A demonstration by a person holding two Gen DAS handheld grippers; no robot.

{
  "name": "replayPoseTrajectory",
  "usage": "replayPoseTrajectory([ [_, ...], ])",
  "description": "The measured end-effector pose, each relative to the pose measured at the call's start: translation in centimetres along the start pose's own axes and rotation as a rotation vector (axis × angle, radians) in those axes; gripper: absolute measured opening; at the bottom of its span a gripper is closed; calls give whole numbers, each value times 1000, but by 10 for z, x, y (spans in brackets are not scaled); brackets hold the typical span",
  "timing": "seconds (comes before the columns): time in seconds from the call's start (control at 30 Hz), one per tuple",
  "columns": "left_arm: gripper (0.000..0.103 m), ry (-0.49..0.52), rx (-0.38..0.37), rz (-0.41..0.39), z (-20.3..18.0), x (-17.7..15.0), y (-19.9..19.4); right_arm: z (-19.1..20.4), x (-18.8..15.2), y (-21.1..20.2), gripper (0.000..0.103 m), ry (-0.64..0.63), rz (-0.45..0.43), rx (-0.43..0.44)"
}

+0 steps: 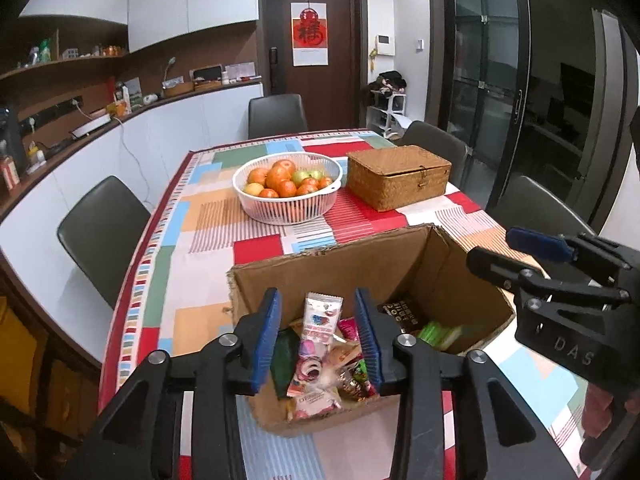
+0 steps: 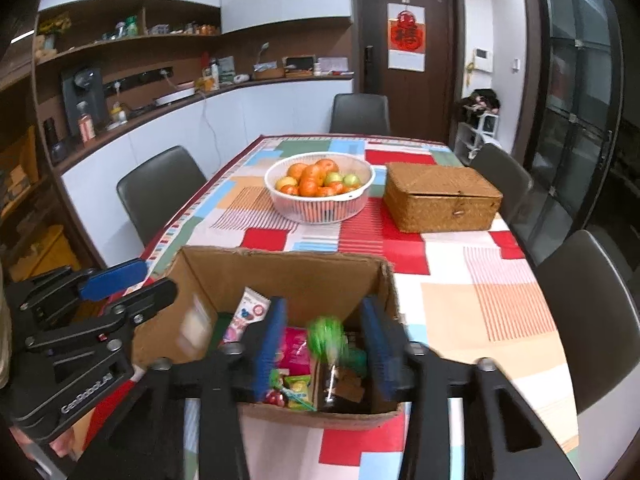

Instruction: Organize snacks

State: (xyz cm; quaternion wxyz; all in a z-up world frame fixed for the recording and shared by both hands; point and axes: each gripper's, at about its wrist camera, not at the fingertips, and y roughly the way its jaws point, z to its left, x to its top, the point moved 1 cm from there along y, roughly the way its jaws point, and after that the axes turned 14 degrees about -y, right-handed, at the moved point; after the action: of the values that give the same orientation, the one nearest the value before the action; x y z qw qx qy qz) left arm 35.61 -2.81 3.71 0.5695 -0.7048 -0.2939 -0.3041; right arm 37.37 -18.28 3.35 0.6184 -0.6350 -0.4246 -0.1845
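An open cardboard box (image 1: 400, 256) (image 2: 280, 268) on the table holds several snack packets, among them a tall pink and white pouch (image 1: 318, 332) (image 2: 246, 316). My left gripper (image 1: 318, 336) is open above the box's near left part, empty. My right gripper (image 2: 326, 340) is open above the box's near side. A blurred green packet (image 2: 326, 336) is in the air between its fingers, touching neither pad. The right gripper also shows in the left wrist view (image 1: 516, 250), and the left gripper in the right wrist view (image 2: 136, 280).
A white basket of fruit (image 1: 288, 186) (image 2: 320, 188) and a shut wicker box (image 1: 398, 176) (image 2: 442, 196) stand beyond the cardboard box on the patterned tablecloth (image 1: 192, 240). Dark chairs (image 1: 100, 232) (image 2: 592, 312) ring the table. A counter runs along the left wall.
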Motion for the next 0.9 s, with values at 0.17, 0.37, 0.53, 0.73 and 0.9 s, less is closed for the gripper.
replayPoseTrajectory([
  [0.17, 50, 5, 21, -69, 0, -11, -35, 1, -6, -18, 51, 4, -22, -8],
  [0.37, 64, 7, 66, -138, 1, -32, -74, 12, -29, -59, 61, 5, -82, -37],
  [0.53, 75, -36, 57, -174, 2, -53, -108, 20, -48, -93, 69, 4, -118, -64],
  [0.73, 88, -58, 57, -216, 1, -73, -139, 32, -71, -132, 78, 3, -165, -94],
  [0.9, 96, -66, 67, -240, 2, -87, -160, 40, -87, -157, 85, 5, -190, -127],
])
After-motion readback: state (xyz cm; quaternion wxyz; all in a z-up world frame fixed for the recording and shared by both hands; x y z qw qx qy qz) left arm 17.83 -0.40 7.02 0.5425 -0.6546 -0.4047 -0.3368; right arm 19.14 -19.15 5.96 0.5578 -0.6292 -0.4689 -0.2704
